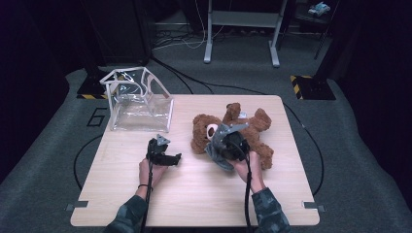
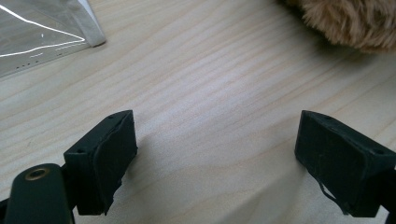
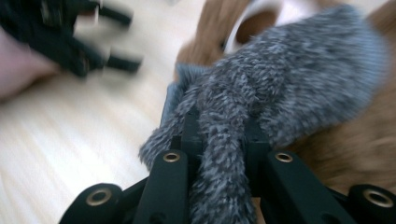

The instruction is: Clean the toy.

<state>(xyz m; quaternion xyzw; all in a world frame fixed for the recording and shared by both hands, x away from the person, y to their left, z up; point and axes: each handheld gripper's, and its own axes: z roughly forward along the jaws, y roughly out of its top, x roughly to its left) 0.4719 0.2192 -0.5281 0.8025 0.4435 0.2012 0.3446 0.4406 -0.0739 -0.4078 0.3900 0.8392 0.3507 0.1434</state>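
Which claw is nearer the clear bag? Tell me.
The left claw. It sits open on the table just in front of the clear bag, while the right claw grips grey fuzzy cloth by the teddy bear.

Blurred by motion across the right gripper view: the left hand-held gripper (image 3: 79, 39) at upper left, a smear of black beside a hand (image 3: 21, 70) cut by the left edge. Softened too: the teddy bear (image 3: 355, 140), face half hidden behind the grey fuzzy cloth (image 3: 280, 88). Buried in that cloth: the pads of the right hand-held gripper (image 3: 219, 135). In the left gripper view, cut by the top edge: a patch of brown fur and the clear bag (image 2: 37, 37). Up in the high view's far corner, too small to identify: a pale object (image 1: 319, 8).
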